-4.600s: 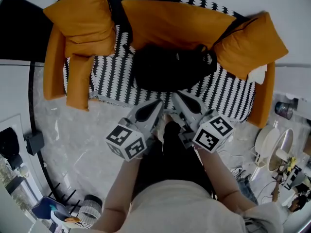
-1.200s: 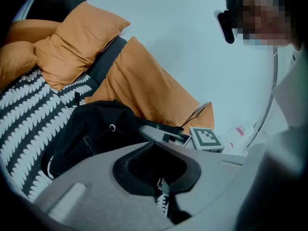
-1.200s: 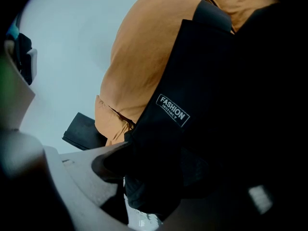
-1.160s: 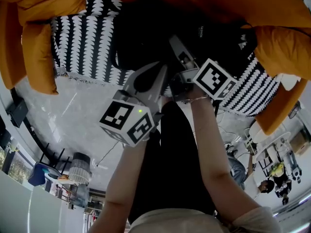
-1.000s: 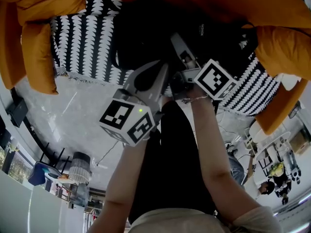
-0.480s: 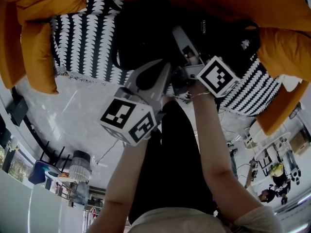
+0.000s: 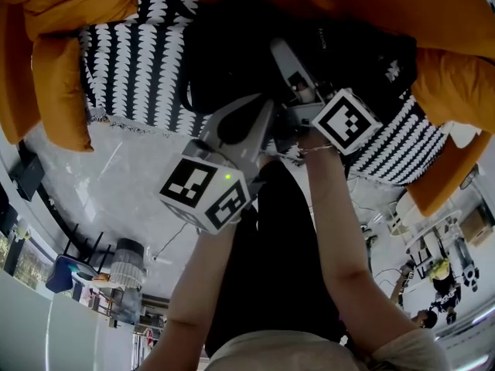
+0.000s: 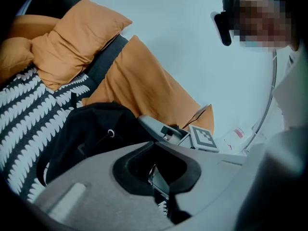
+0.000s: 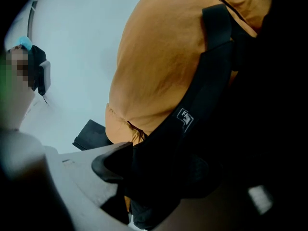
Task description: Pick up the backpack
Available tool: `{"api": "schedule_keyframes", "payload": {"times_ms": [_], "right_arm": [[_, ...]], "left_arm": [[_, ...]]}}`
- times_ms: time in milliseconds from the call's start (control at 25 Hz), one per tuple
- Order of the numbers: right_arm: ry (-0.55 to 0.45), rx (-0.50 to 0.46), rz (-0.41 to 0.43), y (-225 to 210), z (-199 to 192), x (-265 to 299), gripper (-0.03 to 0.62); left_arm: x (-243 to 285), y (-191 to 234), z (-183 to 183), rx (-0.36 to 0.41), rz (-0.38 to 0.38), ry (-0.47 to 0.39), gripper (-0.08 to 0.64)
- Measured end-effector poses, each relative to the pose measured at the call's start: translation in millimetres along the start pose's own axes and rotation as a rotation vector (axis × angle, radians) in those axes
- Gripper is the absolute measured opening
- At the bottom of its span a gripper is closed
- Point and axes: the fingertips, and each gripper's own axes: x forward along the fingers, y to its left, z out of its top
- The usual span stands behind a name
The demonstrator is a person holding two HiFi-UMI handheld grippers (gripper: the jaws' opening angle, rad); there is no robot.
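A black backpack lies on a sofa with a black-and-white patterned cover, backed by orange cushions. My right gripper reaches into its middle. In the right gripper view the right gripper is shut on a black backpack strap with a small label. My left gripper hovers at the backpack's near edge. In the left gripper view the left gripper has its pads together and holds nothing. The backpack lies just beyond it, with the right gripper on top.
Orange cushions flank the sofa at both ends. A pale marble floor spreads in front. A round stool stands at lower left, and cluttered shelves with small items at lower right. The person's legs are below the grippers.
Since 4.6 s ago the view and both grippers have closed in on the sofa. In the last second the right gripper edged up and right, pulling the backpack's right side with it.
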Motion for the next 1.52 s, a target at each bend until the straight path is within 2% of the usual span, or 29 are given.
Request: {"api": "schedule_keyframes", "payload": {"times_ms": [320, 480, 680, 1000, 1160, 1520], "right_arm": [[-0.025, 0.013, -0.007, -4.7, -2.9, 2.7, 0.275], [-0.046, -0.041, 0.008, 5.4, 2.3, -1.7, 0.128], [-0.095, -0.051, 0.047, 23.8, 8.9, -18.2, 0.009], [-0.102, -0.120, 0.210, 79.7, 12.3, -39.1, 0.009], [-0.090, -0.163, 0.233, 102.1, 8.2, -50.4, 0.009], [-0.106, -0.156, 0.253, 139.3, -9.6, -88.4, 0.009]], "left_arm": [[2.0, 1.4, 4.2, -0.003, -0.005, -0.011, 0.006], [-1.7, 0.0, 4.1, 0.003, 0.001, -0.018, 0.006], [-10.2, -8.4, 5.0, 0.021, 0.004, -0.021, 0.006], [-24.5, -22.0, 16.2, 0.073, 0.006, -0.032, 0.006], [-34.6, -27.8, 23.4, 0.093, 0.009, -0.052, 0.006], [-67.6, -43.4, 34.6, 0.143, 0.013, -0.096, 0.006]]}}
